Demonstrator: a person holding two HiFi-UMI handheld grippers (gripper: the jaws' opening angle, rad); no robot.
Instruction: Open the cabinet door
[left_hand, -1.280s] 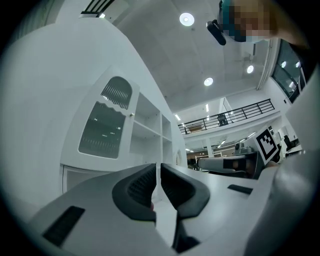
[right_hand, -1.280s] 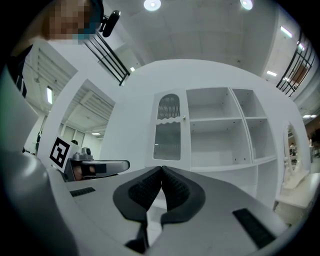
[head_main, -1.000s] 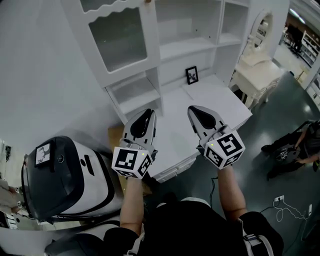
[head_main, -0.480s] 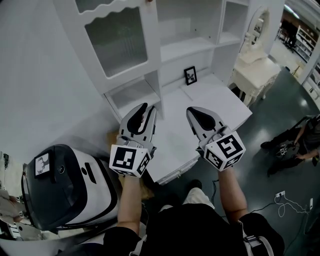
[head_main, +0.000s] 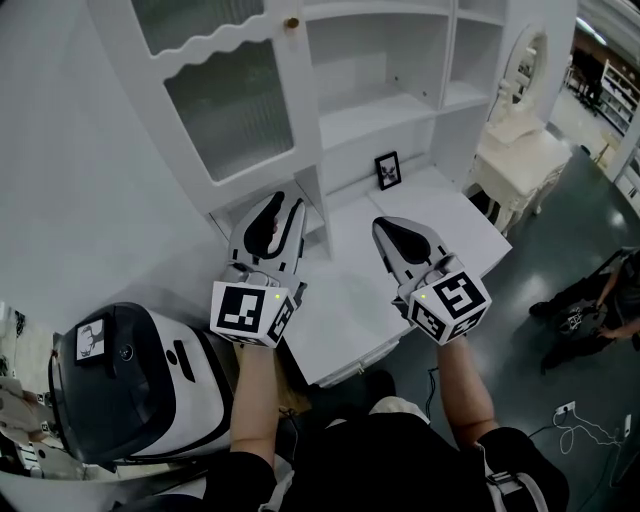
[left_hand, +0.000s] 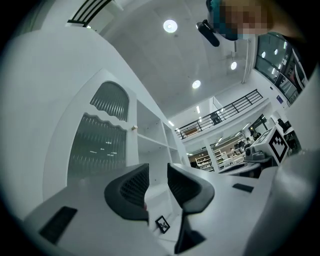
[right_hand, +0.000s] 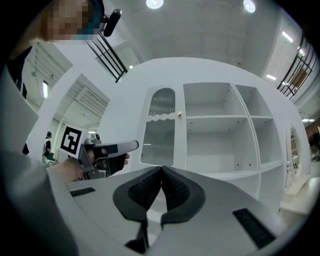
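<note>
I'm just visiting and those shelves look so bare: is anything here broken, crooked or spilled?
Nothing stands out. The cabinet door sits shut and straight, its knob in place; the small framed picture stands upright on the white desk. The shelves are simply empty.

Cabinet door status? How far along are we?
Done: nothing yet; the cabinet door sits closed, flush with the shelf frame. In hand: the left tongs have just been opening, with nothing between them, short of the knob; the right tongs are shut and empty. Left: grip the knob and swing the door out.
</note>
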